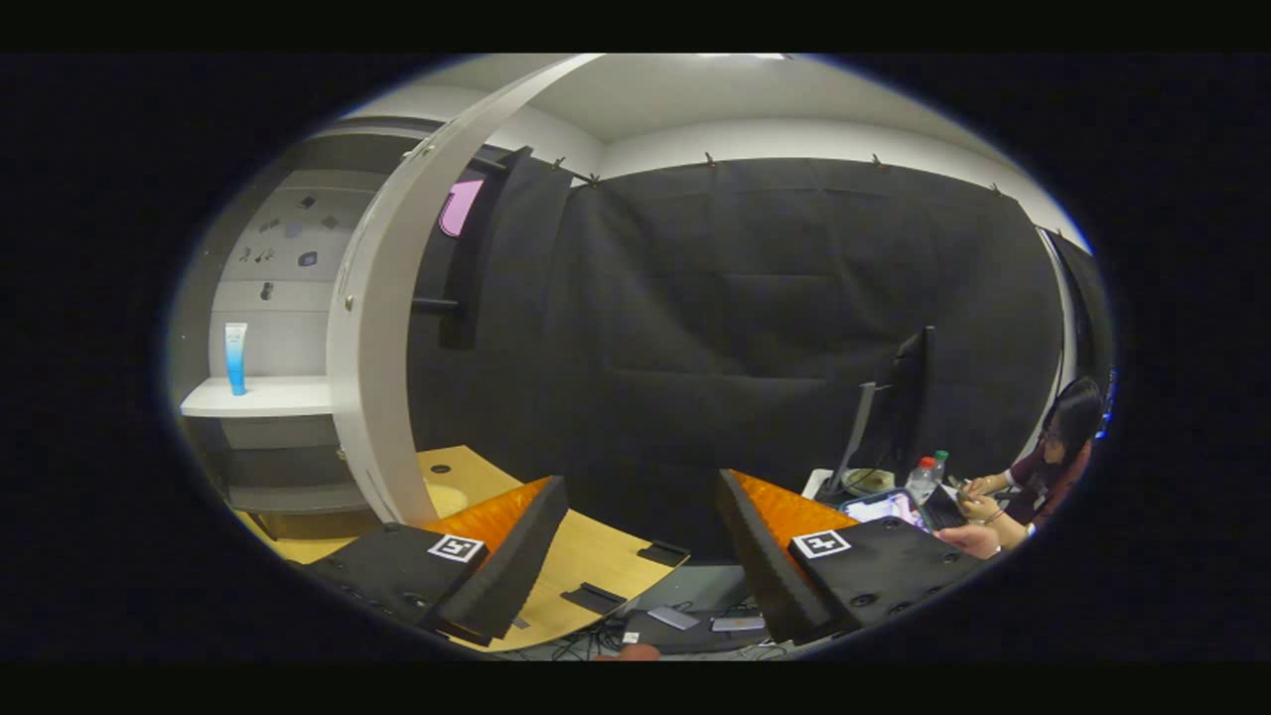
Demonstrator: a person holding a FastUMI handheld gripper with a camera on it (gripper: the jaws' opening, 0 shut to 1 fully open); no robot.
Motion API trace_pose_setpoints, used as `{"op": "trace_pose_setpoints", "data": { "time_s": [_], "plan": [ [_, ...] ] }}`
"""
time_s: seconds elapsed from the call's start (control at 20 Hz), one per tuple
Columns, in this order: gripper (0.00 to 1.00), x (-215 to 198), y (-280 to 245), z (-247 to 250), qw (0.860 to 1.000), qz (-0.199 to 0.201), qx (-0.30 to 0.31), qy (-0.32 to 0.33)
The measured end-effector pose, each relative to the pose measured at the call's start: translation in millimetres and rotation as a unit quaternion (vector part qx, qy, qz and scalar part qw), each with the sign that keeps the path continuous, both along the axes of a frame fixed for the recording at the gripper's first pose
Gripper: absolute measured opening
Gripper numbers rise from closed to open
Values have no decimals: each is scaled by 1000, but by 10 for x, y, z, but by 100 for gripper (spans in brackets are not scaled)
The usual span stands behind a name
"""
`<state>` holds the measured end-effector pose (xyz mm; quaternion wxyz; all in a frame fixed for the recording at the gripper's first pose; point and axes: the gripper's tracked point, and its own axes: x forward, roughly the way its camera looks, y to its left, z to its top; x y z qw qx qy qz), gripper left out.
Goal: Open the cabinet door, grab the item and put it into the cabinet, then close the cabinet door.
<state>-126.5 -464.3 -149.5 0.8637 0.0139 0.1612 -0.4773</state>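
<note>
My tool (635,556), fingers spread wide and empty, hovers above the worktop (586,561). The cabinet door (382,328) stands open; the tube (235,357) stands upright on the shelf (263,397) inside. Judged remaining step: swing the door shut.

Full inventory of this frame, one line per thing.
tube: 1, blue and white, upright on the cabinet shelf
cabinet: 1, white, left of the fingers
cabinet door: 1, white, open, edge-on
table: 1, light wood, under the fingers
monitor: 1, black, far right
bottles: 2, clear, beside the monitor
seated person: 1, at the far-right desk
gripper: 1, fingers open, nothing between them
</note>
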Motion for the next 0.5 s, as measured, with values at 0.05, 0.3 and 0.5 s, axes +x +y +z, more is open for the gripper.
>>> {"op": "trace_pose_setpoints", "data": {
  "time_s": [0.05, 0.3, 0.5],
  "plan": [
    [97, 48, -9, -53, 1000, 9, 5, -2],
    [90, 199, 102, -49, 998, 50, 27, -36],
    [75, 258, 223, -70, 996, 87, 29, -15]
  ]
}}
